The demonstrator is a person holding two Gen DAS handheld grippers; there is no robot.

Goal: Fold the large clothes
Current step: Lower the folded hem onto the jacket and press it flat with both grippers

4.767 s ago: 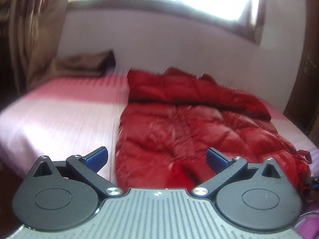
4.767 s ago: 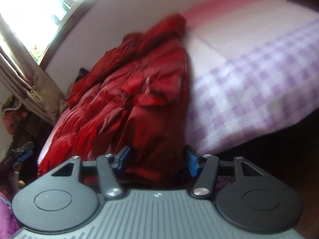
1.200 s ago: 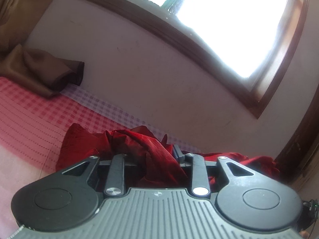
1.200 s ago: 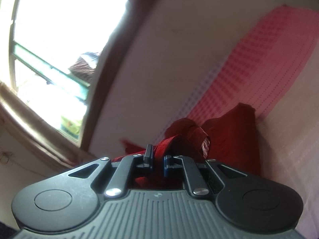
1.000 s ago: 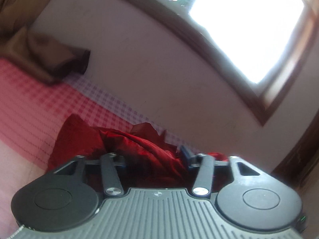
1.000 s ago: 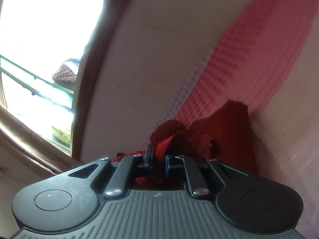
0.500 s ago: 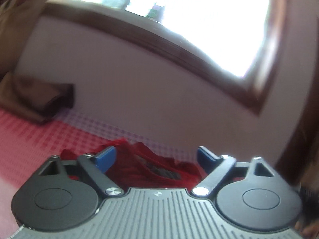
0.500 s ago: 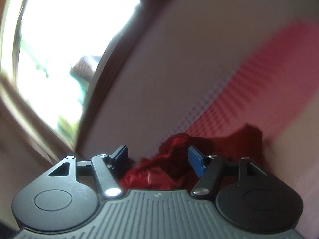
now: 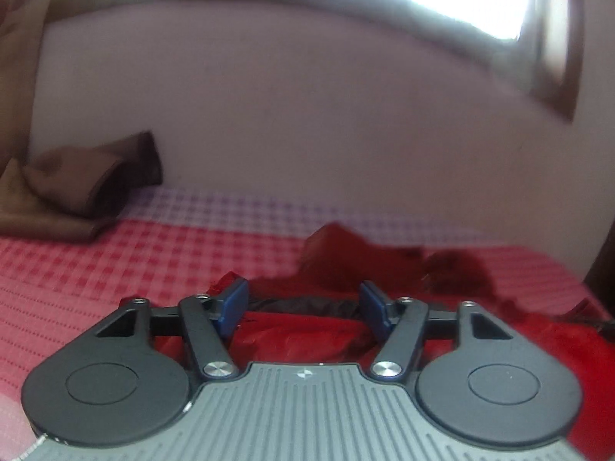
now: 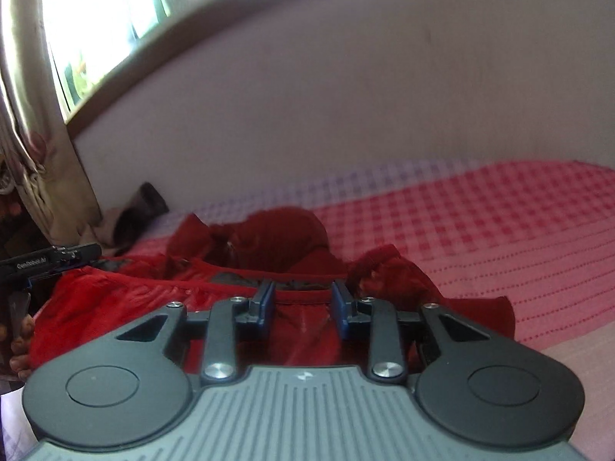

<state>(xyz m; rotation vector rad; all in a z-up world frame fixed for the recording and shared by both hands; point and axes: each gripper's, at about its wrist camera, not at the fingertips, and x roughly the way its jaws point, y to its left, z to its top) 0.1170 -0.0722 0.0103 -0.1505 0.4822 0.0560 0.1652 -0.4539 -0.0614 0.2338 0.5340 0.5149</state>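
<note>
A red puffer jacket [image 9: 307,338] lies folded over itself on the bed, its hood [image 9: 346,257] bunched toward the wall. My left gripper [image 9: 303,309] is open and empty, just above the jacket's near layer. In the right wrist view the same jacket [image 10: 127,299] spreads to the left with the hood [image 10: 276,238] behind it. My right gripper [image 10: 303,303] is open and empty, its blue pads [image 10: 265,305] hovering over the jacket's dark-lined edge.
The bed has a pink and lilac checked sheet [image 9: 115,261]. A brown pillow [image 9: 77,196] and brown curtain [image 9: 19,57] sit at the far left by the wall [image 9: 307,115]. The other gripper's handle [image 10: 42,263] shows at the left of the right wrist view.
Both grippers were shut on jacket fabric a second ago. Both have opened, let it go and drawn back, and the jacket now lies folded on the bed.
</note>
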